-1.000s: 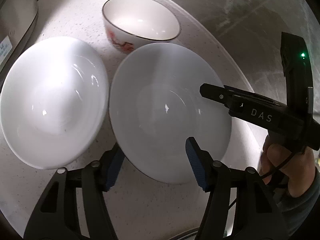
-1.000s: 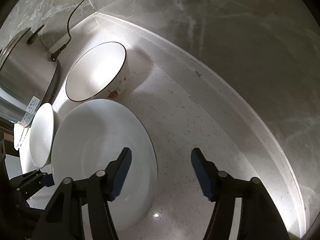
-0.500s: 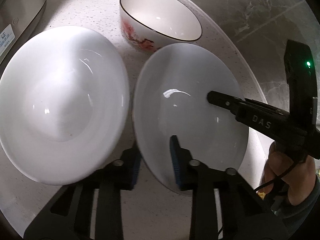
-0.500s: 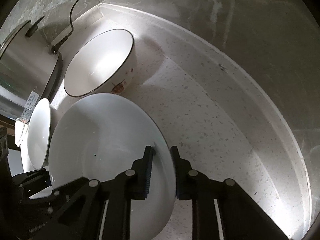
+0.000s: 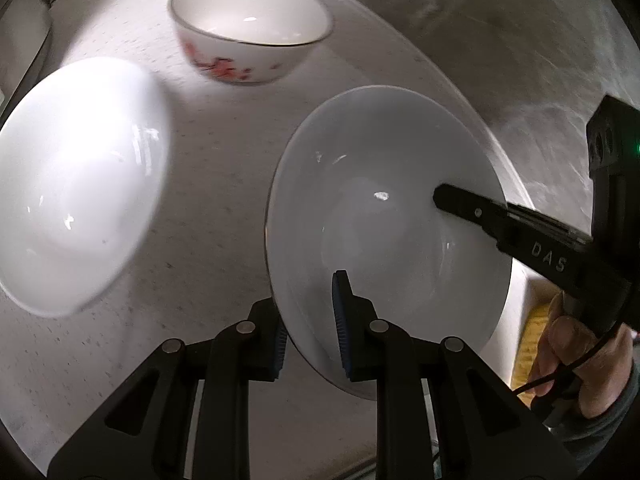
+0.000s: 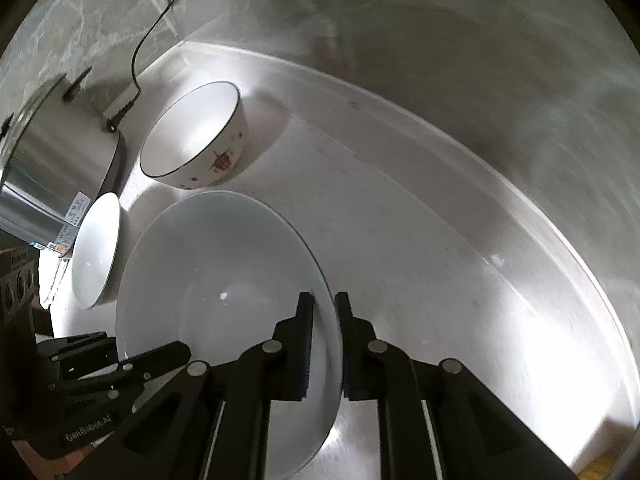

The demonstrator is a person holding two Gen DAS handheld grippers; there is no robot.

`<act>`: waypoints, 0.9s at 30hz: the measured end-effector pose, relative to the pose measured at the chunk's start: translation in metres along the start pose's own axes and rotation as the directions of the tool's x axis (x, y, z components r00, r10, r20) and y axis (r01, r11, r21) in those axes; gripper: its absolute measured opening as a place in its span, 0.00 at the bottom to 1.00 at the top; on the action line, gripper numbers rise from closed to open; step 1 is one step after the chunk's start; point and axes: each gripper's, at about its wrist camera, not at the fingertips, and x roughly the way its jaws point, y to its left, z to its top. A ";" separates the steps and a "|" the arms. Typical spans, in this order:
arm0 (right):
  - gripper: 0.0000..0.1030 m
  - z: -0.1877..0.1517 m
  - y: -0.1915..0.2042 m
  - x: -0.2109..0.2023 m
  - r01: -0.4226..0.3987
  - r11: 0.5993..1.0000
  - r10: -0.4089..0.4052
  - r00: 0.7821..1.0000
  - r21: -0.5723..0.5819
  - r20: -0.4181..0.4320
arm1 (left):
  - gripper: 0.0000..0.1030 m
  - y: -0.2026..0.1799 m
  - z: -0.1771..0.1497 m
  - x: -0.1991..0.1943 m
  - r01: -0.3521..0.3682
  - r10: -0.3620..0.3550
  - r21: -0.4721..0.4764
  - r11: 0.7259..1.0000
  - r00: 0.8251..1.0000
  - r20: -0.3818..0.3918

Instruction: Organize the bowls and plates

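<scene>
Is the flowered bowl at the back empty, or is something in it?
Empty. The flowered bowl stands upright on the counter, and both wrist views show only its bare white inside.

— Where do the dishes sit?
— On the counter (image 5: pixel 208 184): one plate (image 5: pixel 384 208) at centre right, another plate (image 5: pixel 76 176) at far left, well apart.
— And the bowl (image 5: pixel 248 28)?
— Top centre, behind both, next to the pot (image 6: pixel 52 152) at upper left.

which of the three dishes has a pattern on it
The deep bowl at the back, near the wall: red flowers on its outer side and a dark rim line. The plate both grippers clamp and the other plate are plain white.
</scene>
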 end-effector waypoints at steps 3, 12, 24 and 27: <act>0.12 -0.019 -0.007 -0.017 0.007 0.999 -0.008 1.000 0.039 0.017 | 0.18 -0.016 -0.008 -0.006 0.014 -0.013 0.050 0.999 1.000 -0.010; 0.12 -0.063 -0.013 -0.040 0.005 0.990 -0.009 0.999 0.138 0.034 | 0.18 -0.042 -0.027 -0.015 0.024 -0.017 0.142 0.990 0.999 -0.049; 0.12 -0.105 -0.025 -0.032 0.002 0.966 -0.011 0.999 0.257 0.035 | 0.18 -0.068 -0.038 0.018 0.008 0.016 0.245 0.969 0.995 -0.094; 0.12 -0.110 -0.028 -0.030 0.003 0.962 -0.014 0.999 0.274 0.038 | 0.18 -0.073 -0.041 0.025 0.006 0.023 0.257 0.966 0.994 -0.107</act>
